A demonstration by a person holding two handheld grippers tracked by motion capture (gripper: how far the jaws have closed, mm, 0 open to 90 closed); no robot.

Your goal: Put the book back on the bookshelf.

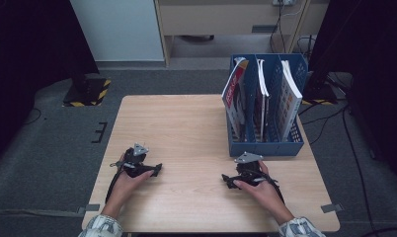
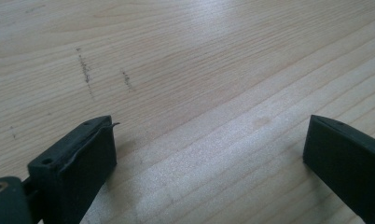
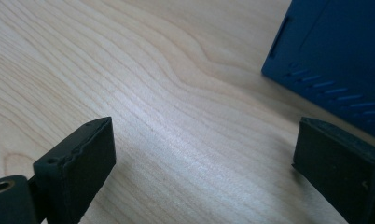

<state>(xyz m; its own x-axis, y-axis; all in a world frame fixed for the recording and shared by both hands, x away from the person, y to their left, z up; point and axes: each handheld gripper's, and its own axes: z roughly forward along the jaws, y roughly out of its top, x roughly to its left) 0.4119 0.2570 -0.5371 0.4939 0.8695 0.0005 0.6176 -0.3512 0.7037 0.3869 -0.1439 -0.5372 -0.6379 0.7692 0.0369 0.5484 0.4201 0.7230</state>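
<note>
A blue file rack (image 1: 265,106) stands at the table's right side with three books or magazines (image 1: 234,96) upright in its slots. My left gripper (image 1: 154,170) rests low on the wooden table (image 1: 186,128) near the front left, held by a hand. In the left gripper view my left gripper (image 2: 209,149) is open, bare wood between the jaws. My right gripper (image 1: 228,180) lies near the front right, just in front of the rack. In the right gripper view my right gripper (image 3: 202,149) is open over wood, the rack's blue wall (image 3: 335,51) at the upper right.
Grey carpet surrounds the table. A yellow-and-black striped base (image 1: 90,91) sits on the floor at the back left, cables (image 1: 335,118) trail at the right, and a wooden cabinet (image 1: 226,19) stands behind. Faint dark scuffs (image 2: 85,70) mark the wood.
</note>
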